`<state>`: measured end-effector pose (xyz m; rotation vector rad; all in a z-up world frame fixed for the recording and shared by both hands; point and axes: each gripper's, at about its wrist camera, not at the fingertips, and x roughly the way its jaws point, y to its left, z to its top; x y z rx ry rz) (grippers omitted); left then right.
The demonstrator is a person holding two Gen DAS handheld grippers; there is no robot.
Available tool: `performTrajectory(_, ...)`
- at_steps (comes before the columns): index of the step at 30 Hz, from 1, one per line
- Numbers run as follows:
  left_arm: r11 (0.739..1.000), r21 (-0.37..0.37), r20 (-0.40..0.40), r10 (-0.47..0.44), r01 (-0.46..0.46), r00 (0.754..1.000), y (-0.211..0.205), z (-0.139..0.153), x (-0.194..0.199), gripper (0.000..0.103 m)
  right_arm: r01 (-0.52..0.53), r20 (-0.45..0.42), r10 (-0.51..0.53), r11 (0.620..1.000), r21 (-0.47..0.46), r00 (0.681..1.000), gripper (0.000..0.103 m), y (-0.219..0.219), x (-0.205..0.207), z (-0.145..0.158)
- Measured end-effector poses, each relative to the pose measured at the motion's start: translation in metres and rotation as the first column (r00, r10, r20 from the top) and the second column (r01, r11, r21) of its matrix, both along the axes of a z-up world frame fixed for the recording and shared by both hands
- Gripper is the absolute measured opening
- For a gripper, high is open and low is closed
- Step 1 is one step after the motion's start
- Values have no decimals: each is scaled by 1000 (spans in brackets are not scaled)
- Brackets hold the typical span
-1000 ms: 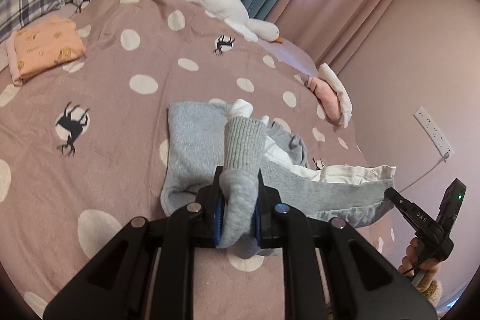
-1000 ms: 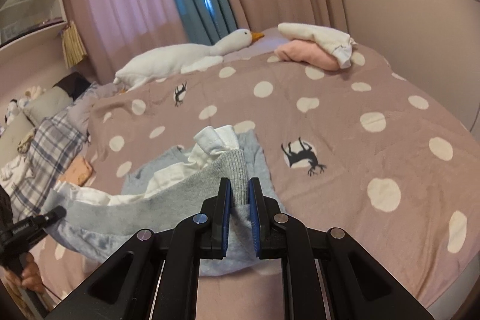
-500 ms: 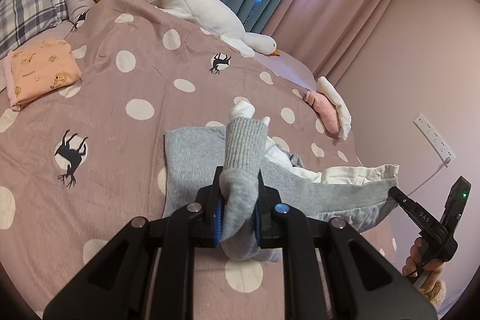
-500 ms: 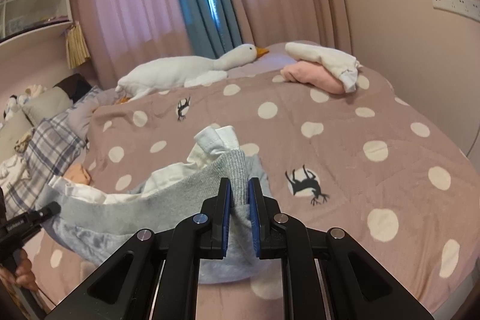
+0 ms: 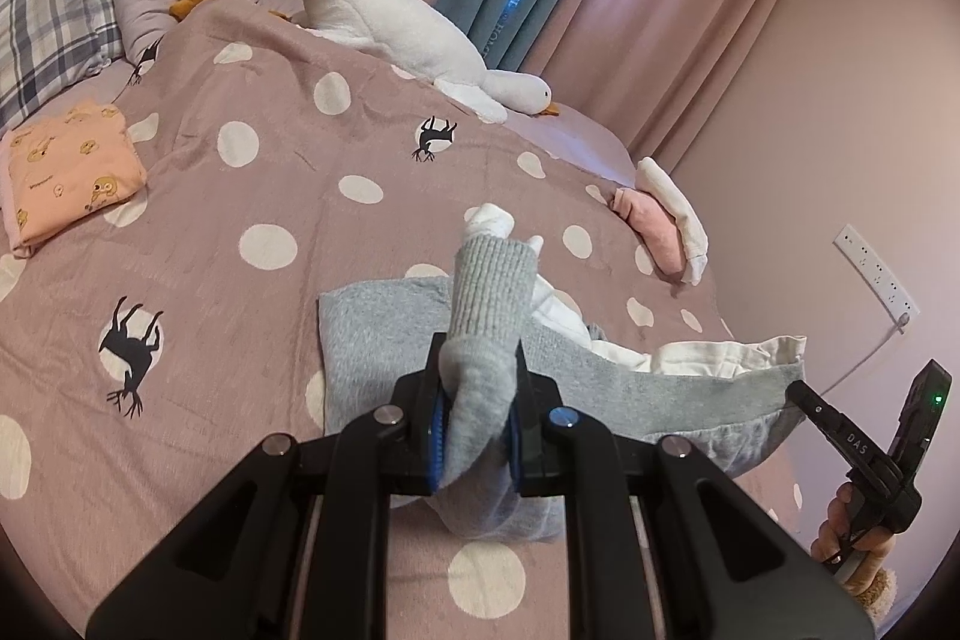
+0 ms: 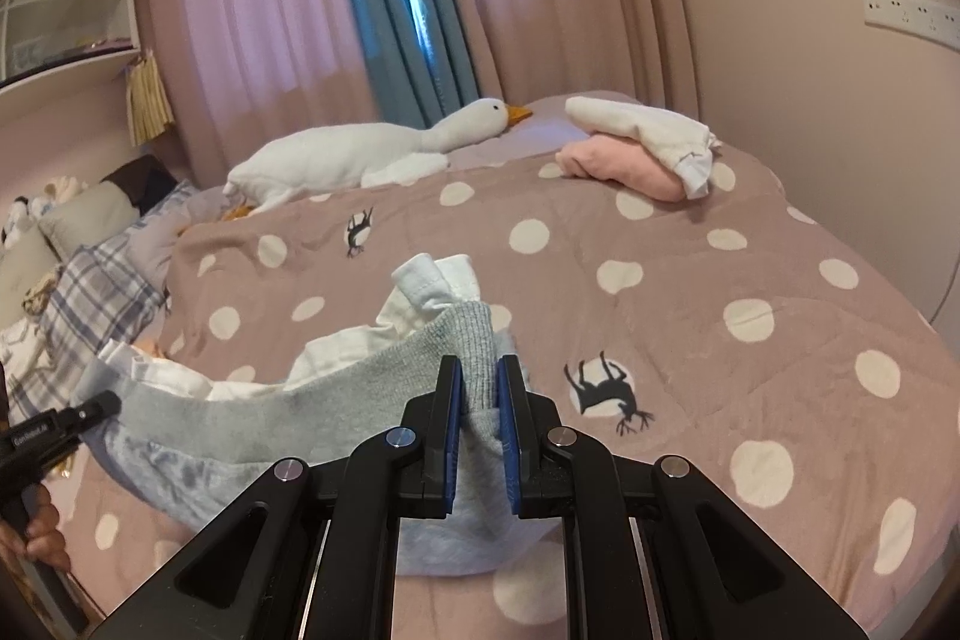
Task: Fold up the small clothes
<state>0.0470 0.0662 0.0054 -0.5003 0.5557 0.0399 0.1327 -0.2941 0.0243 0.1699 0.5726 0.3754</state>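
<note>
Two tools, one grey garment stretched between them above the bed.

In my left wrist view, the folded peach garment [image 5: 69, 172] lies at the left edge on the dotted bedspread [image 5: 288, 172]; at lower centre my left tool [image 5: 474, 436] is clamped on a ribbed cuff of the grey garment [image 5: 384, 334]. In the right wrist view, my right tool [image 6: 480, 412] pinches the other cuff, lower centre.
</note>
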Motion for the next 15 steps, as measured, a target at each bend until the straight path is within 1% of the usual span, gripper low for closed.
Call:
performTrajectory(5, 1000, 13, -1, -7, 7, 1000, 1, 2, 13, 15, 6, -8, -6, 1000, 14, 1000, 13, -3, 11, 0)
performTrajectory(13, 999, 33, -16, -8, 8, 1000, 7, 5, 44, 15, 7, 1, -7, 1000, 12, 1000, 13, 1, 32, 2)
performTrajectory(15, 999, 48, -24, -3, 5, 1000, 7, 5, 53, 15, 5, 1, -5, 1000, 11, 1000, 13, 3, 39, 3)
